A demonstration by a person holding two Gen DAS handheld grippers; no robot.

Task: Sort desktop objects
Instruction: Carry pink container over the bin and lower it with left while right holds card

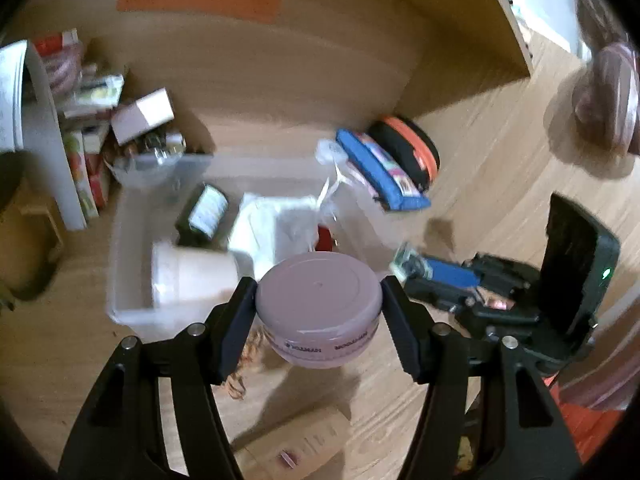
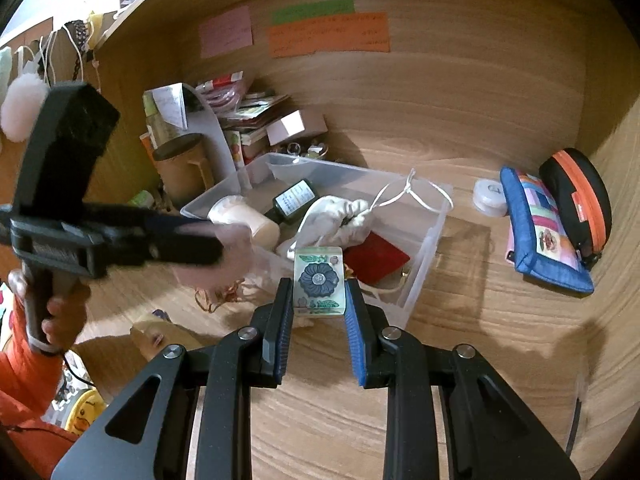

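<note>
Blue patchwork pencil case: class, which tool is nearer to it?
Right. The right tool, holding a flower tile, is nearer the pencil case; the left tool, gripping a pink jar, is farther left.

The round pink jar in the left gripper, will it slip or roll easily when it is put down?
The pink jar looks like smooth plastic held only at its curved sides by the left gripper, so it may slip. Its flat lid and squat shape suggest it sits stably upright; on its side it would probably roll.
</note>
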